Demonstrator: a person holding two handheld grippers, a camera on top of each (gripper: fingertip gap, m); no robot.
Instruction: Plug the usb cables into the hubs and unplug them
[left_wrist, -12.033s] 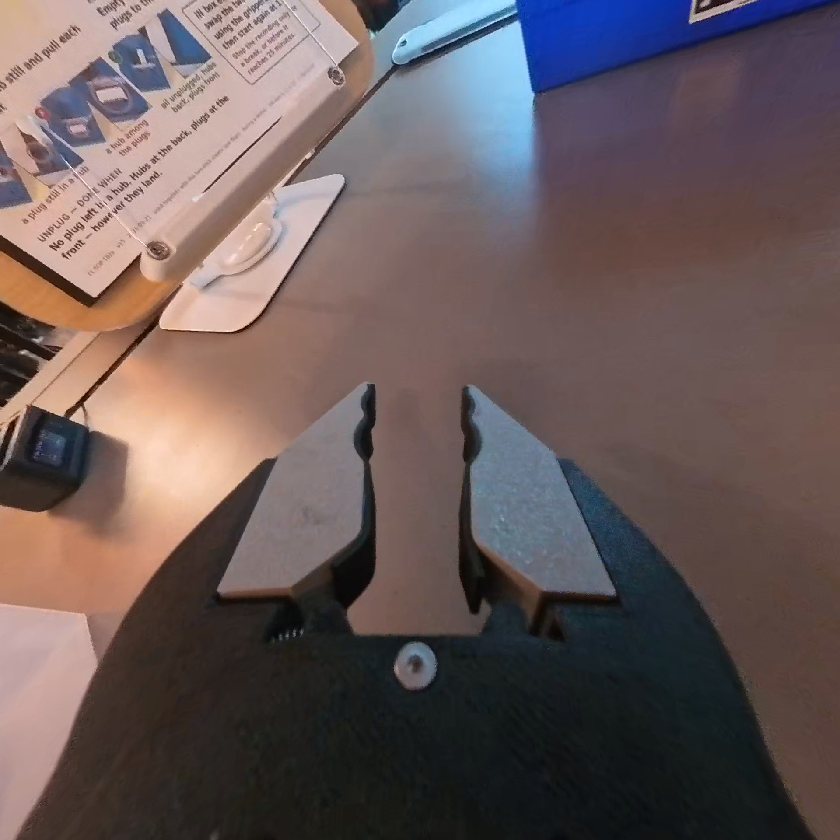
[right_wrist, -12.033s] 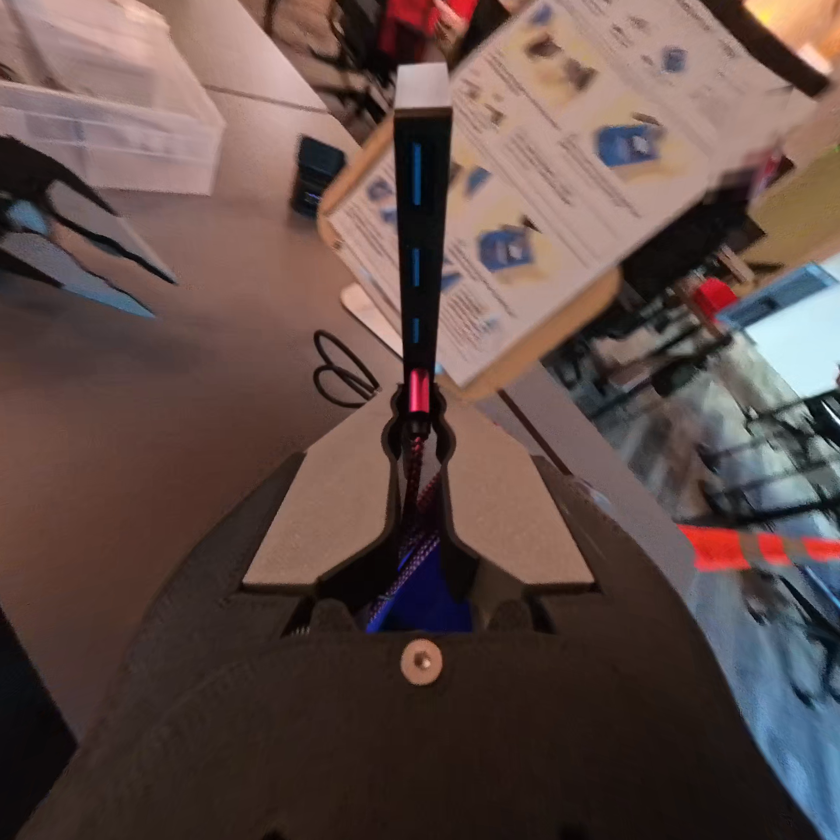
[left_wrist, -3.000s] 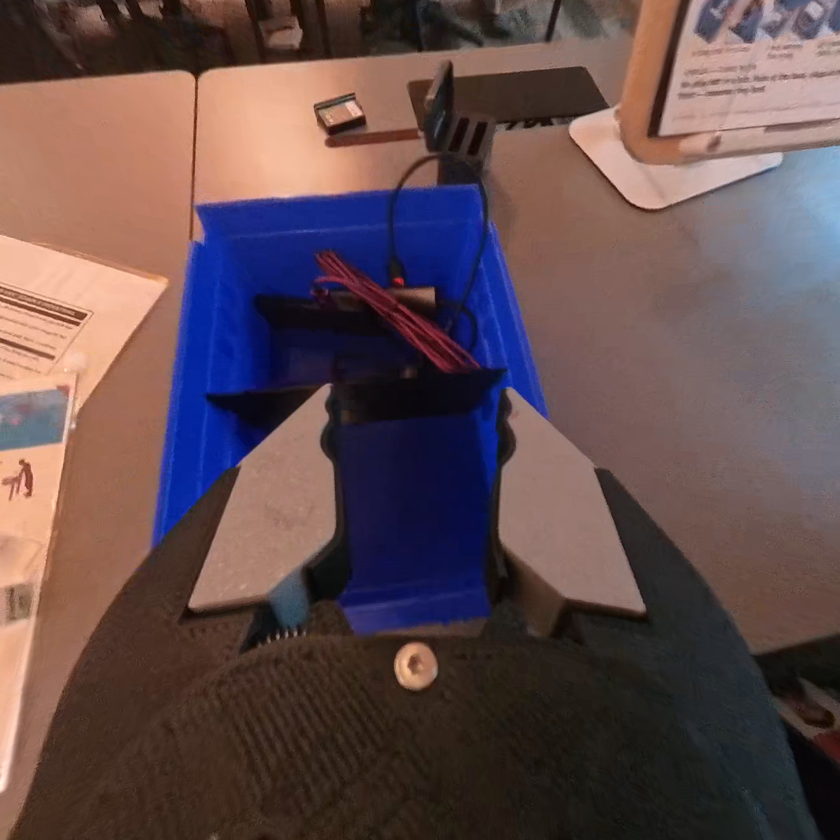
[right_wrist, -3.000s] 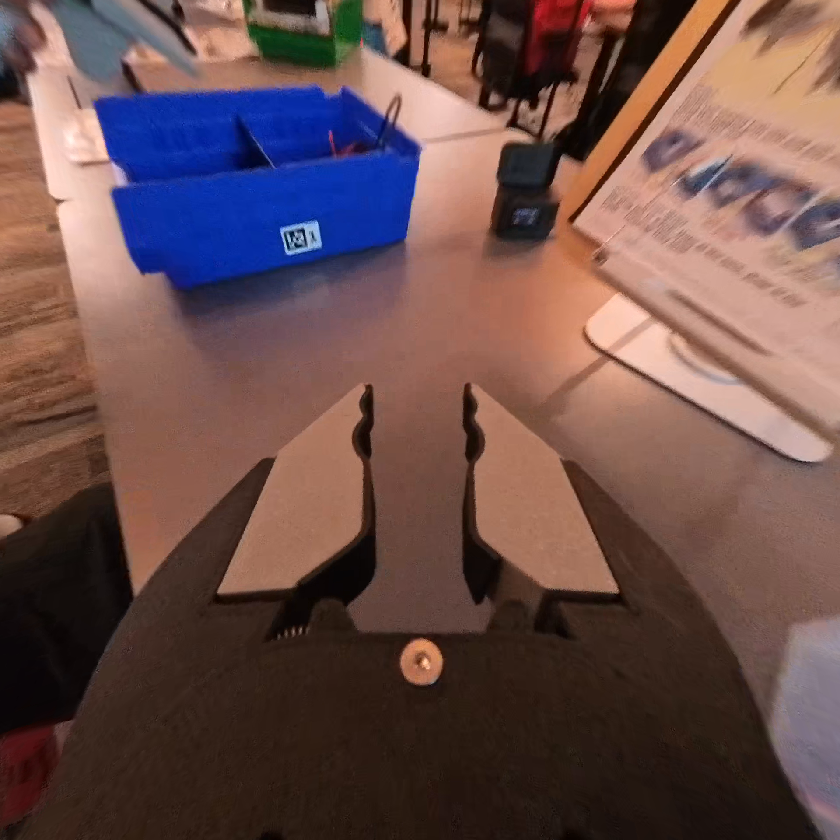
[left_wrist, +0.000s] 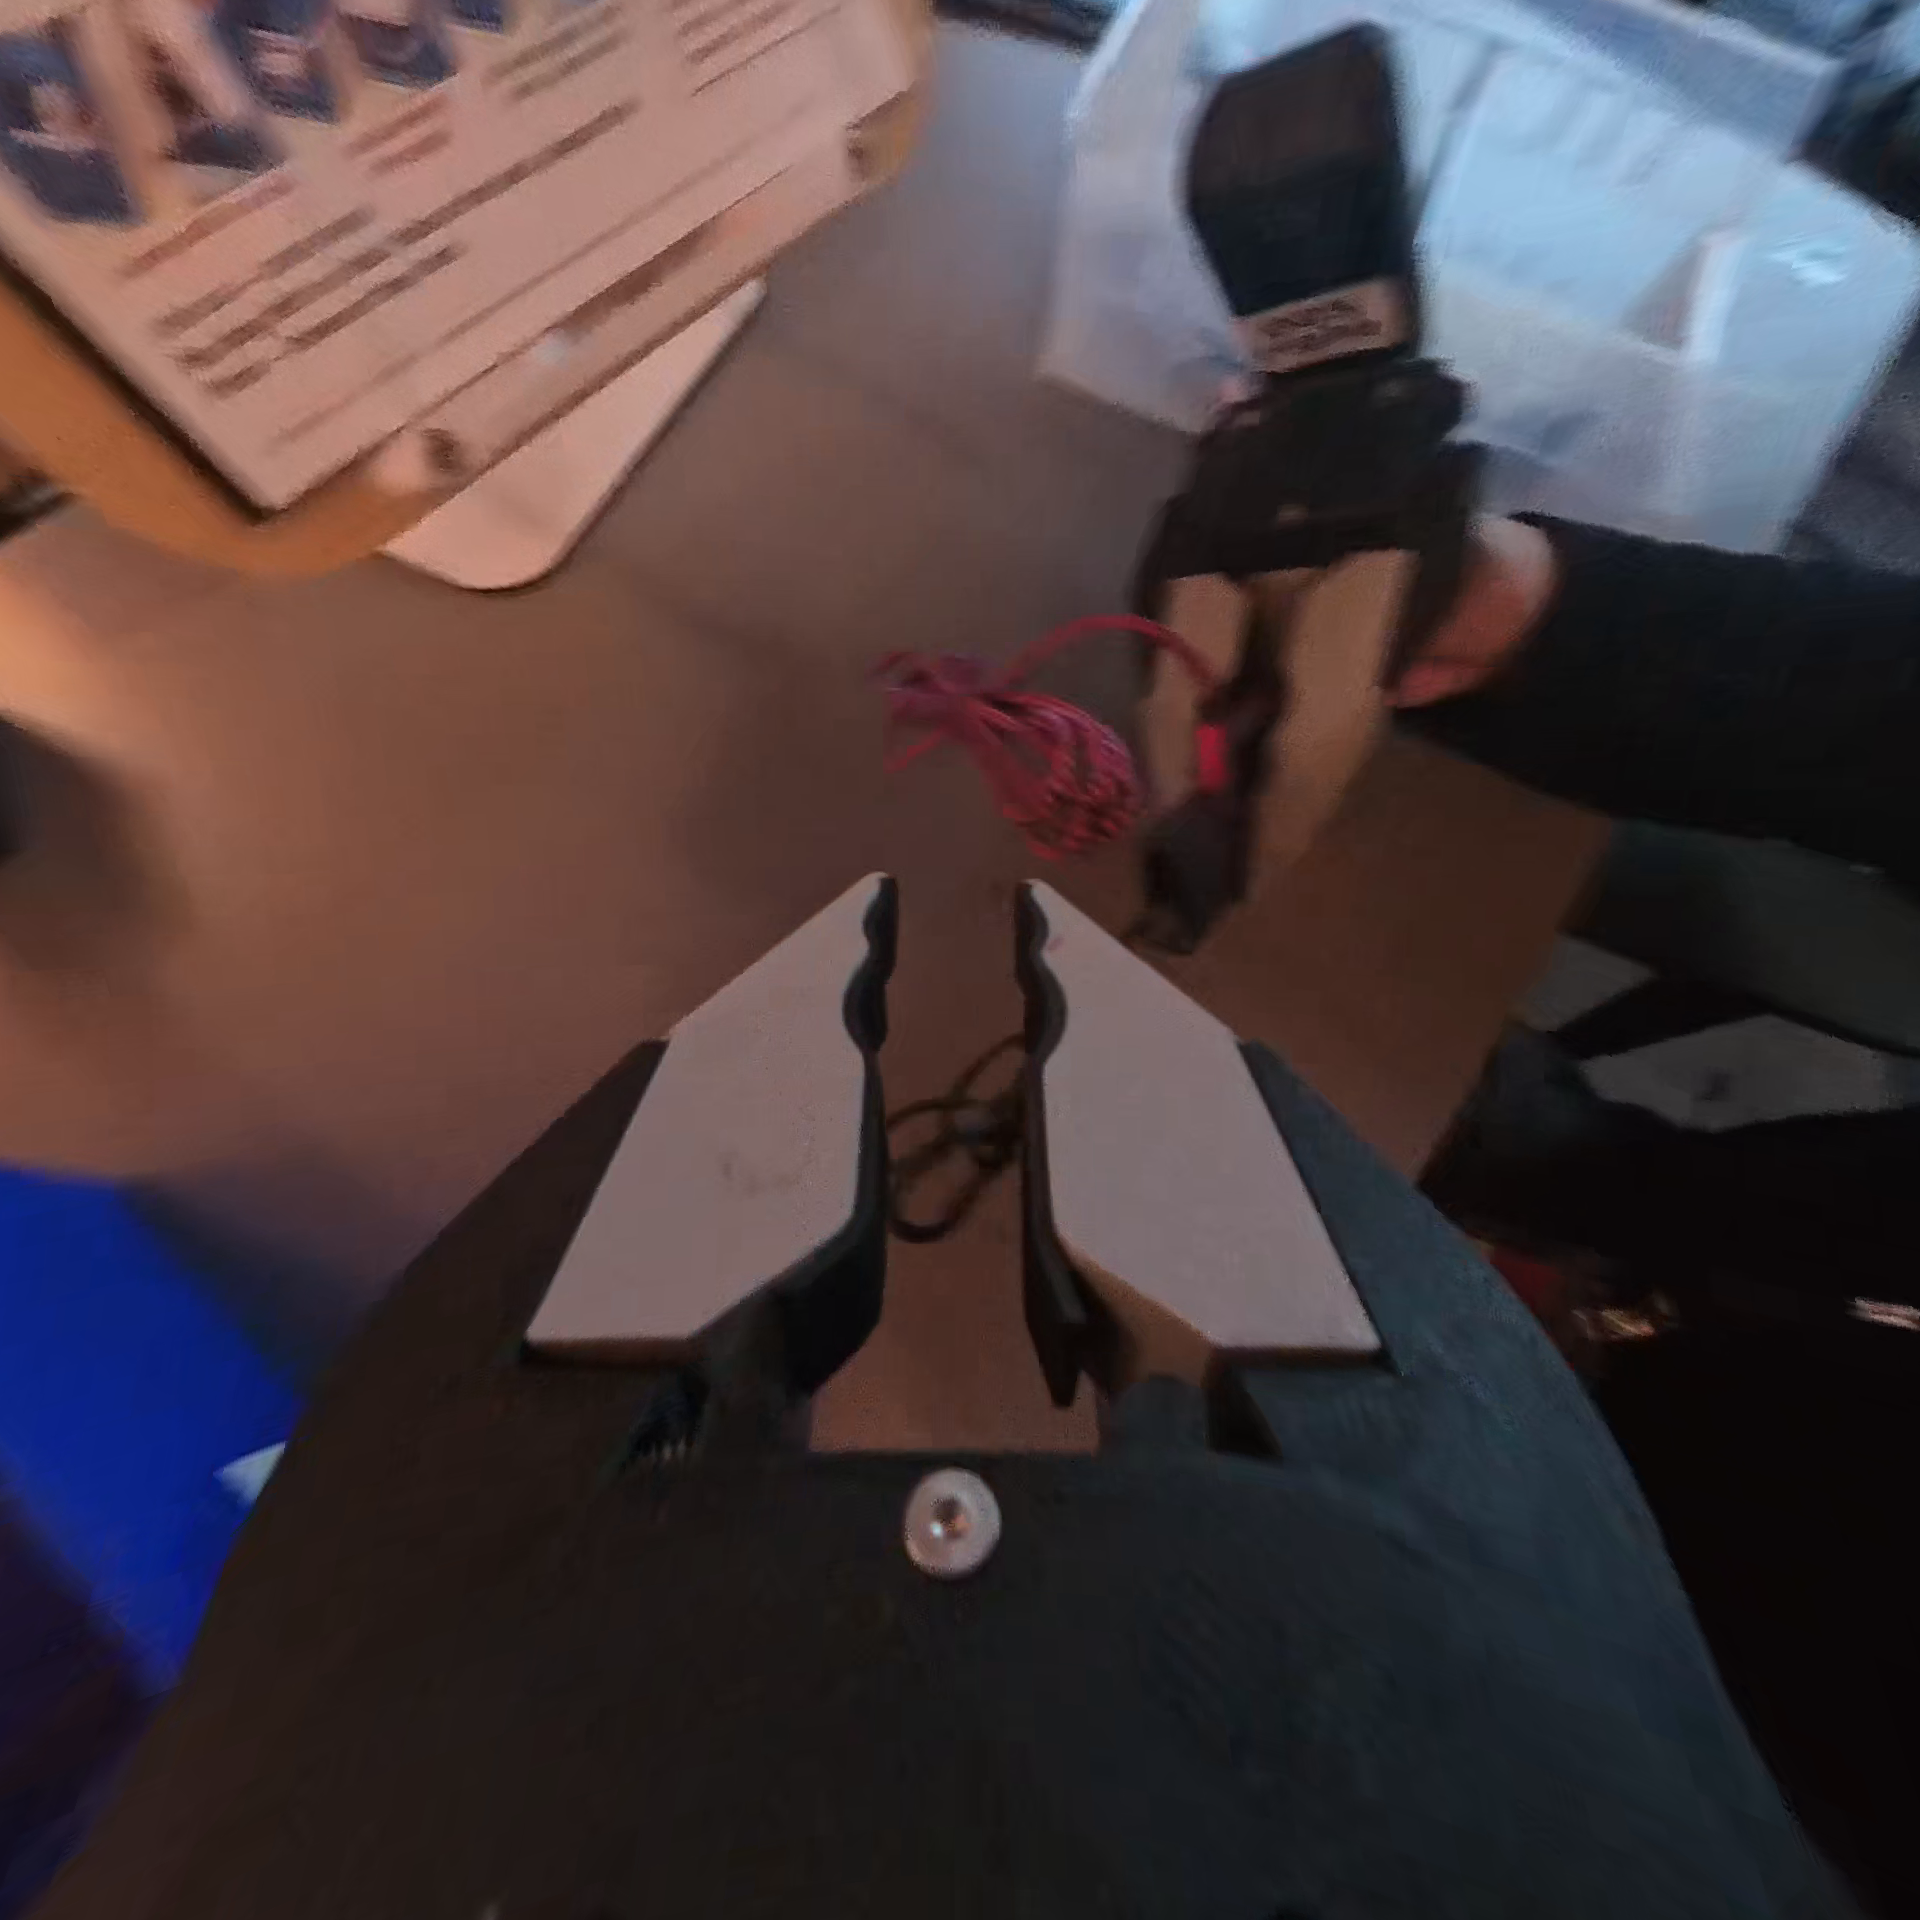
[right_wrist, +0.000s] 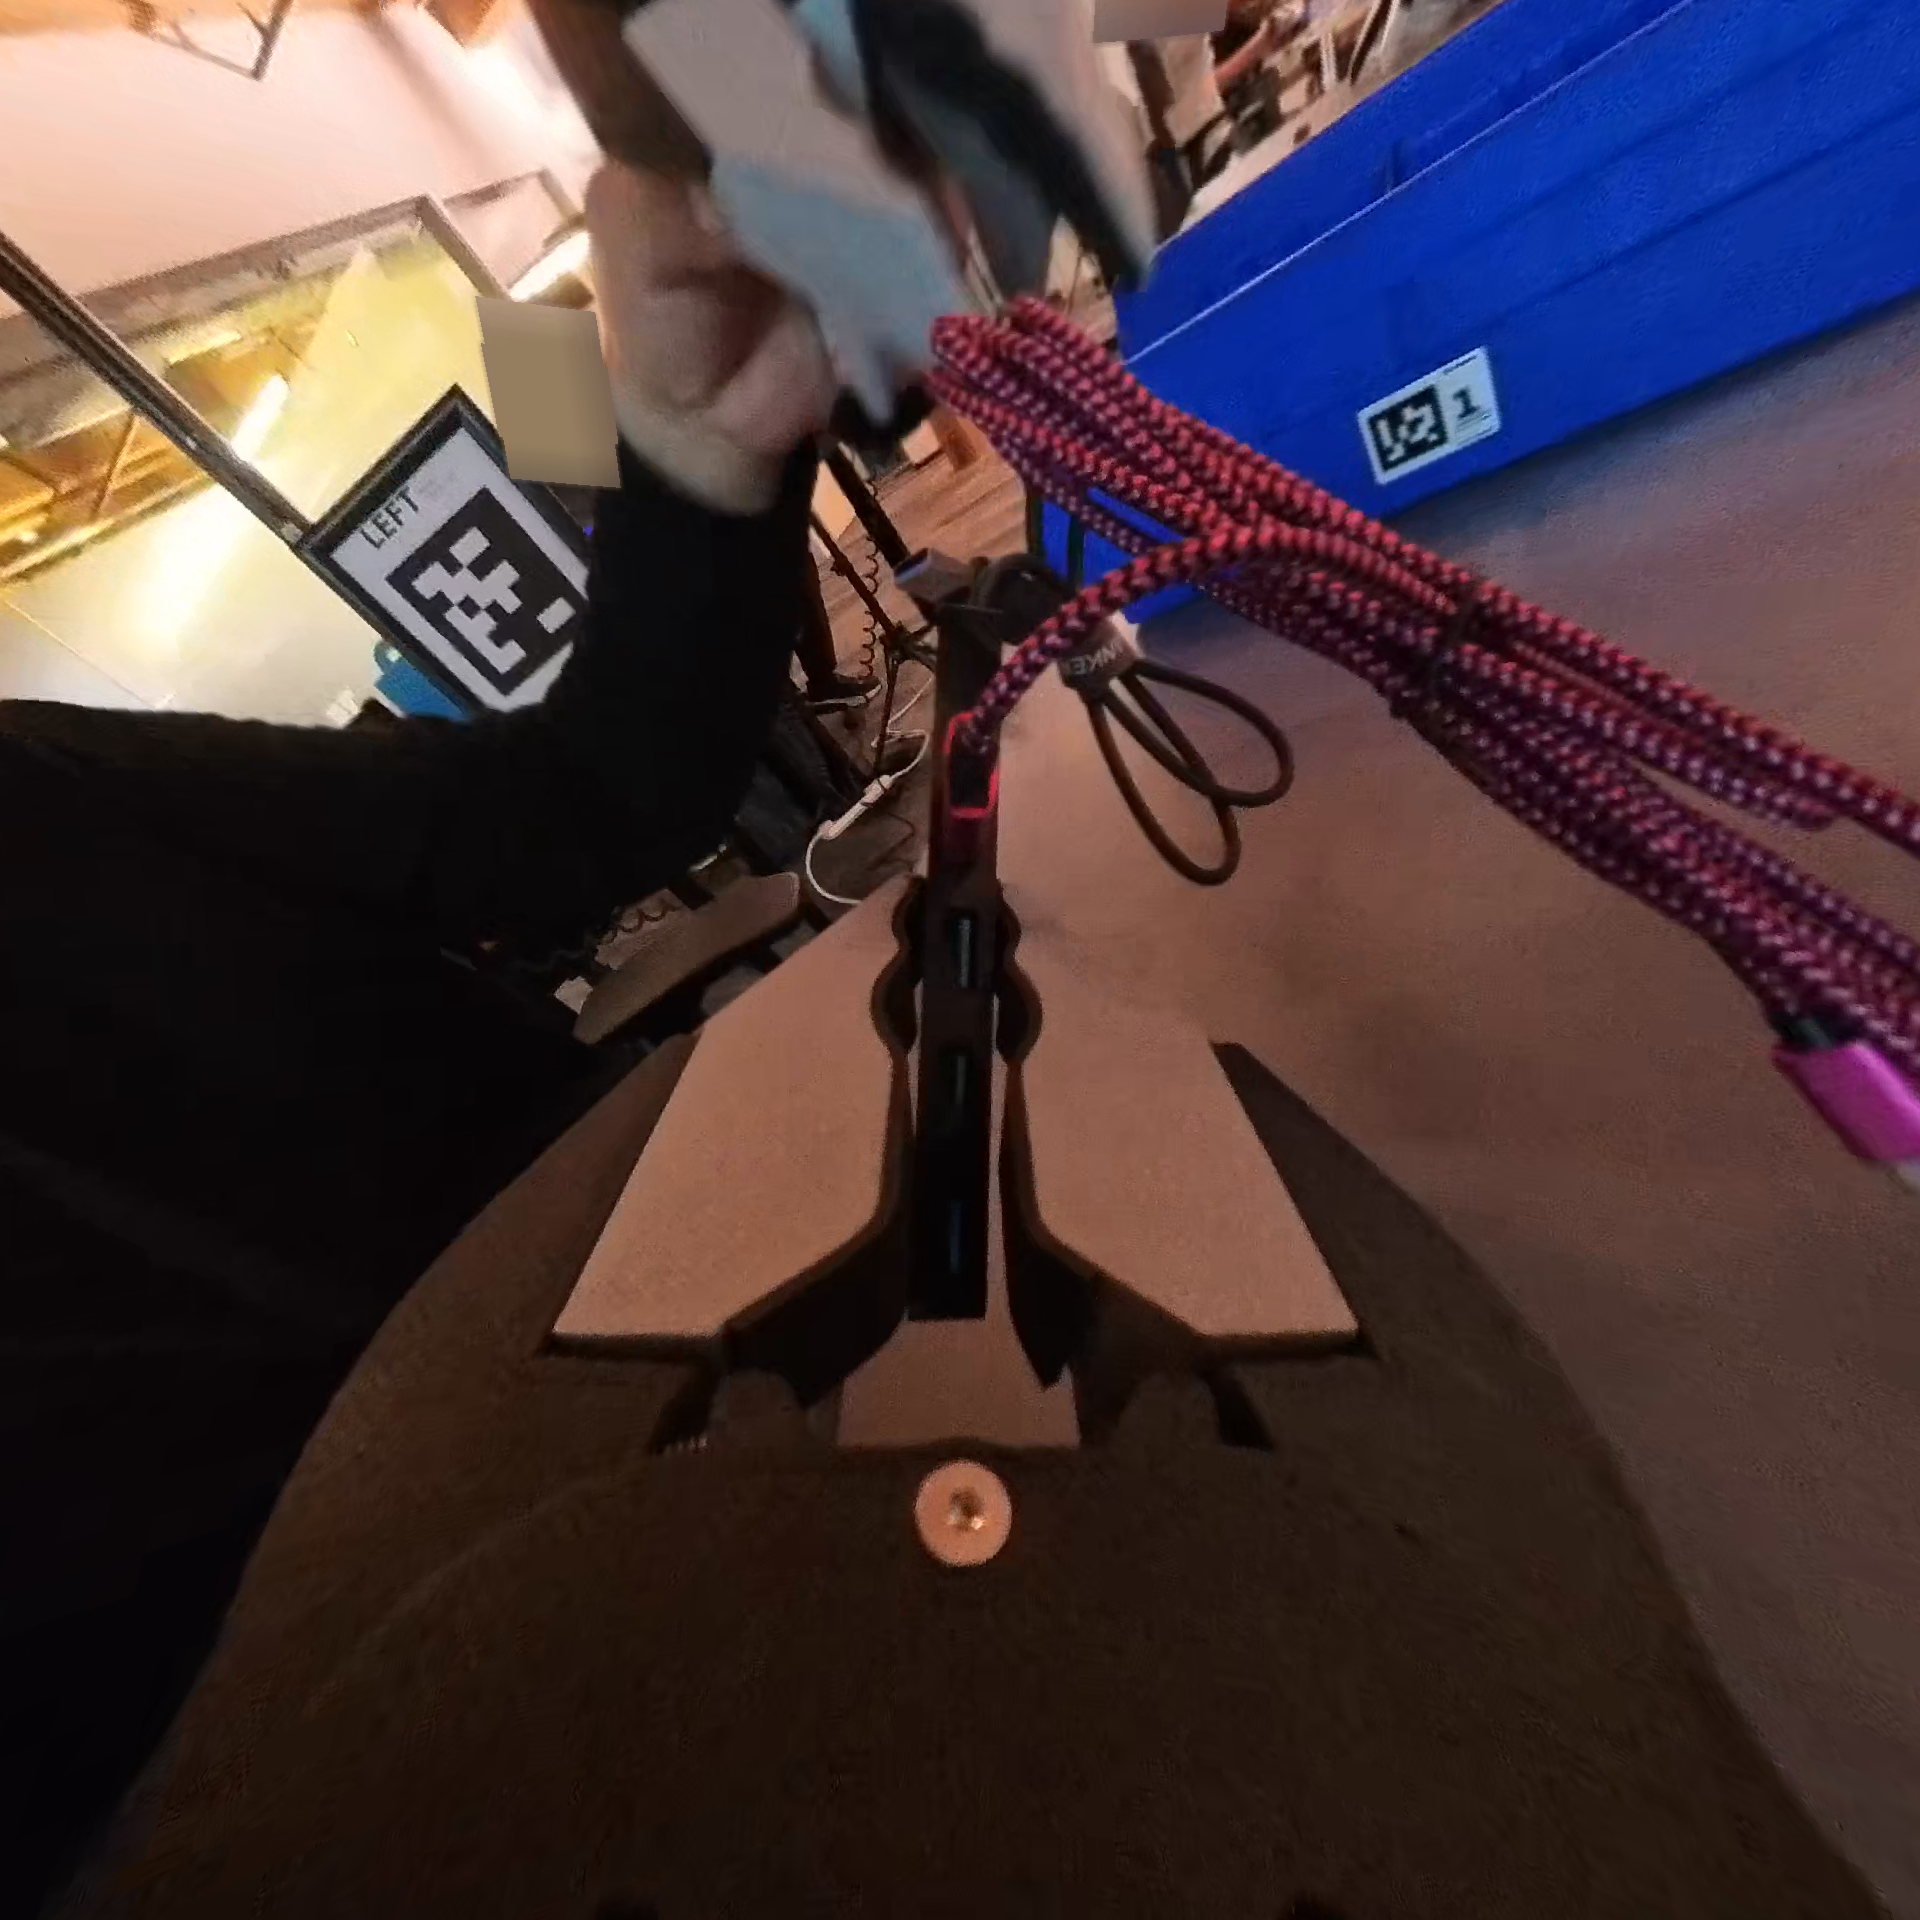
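Observation:
My right gripper (right_wrist: 956, 904) is shut on a slim black USB hub (right_wrist: 951, 1122), held edge-on above the brown table. A red plug (right_wrist: 971, 774) sits in a port near the hub's far end. Its red braided cable bundle (right_wrist: 1455, 634) hangs to the right and ends in a loose pink plug (right_wrist: 1849, 1101). The hub's own black lead (right_wrist: 1195, 758) loops beyond it. My left gripper (left_wrist: 951, 904) is open and empty, low over the table, with a black cable loop (left_wrist: 940, 1153) showing between its fingers. In the left wrist view the right gripper (left_wrist: 1236, 748) and the red cable (left_wrist: 1029, 748) are ahead to the right.
A blue bin (right_wrist: 1507, 239) stands at the back right of the right wrist view; its corner (left_wrist: 114, 1382) shows at lower left in the left wrist view. An instruction board on a white base (left_wrist: 561, 488) stands far left. A clear plastic box (left_wrist: 1621, 239) is far right. A hand and dark sleeve (left_wrist: 1662, 675) hold the right gripper. The gap from one gripper's tips to the other's is roughly 10 centimetres.
Three seconds ago my right gripper was open and empty; it is now shut on the hub with the red cable plugged in. My left gripper has moved off the blue bin to over the table.

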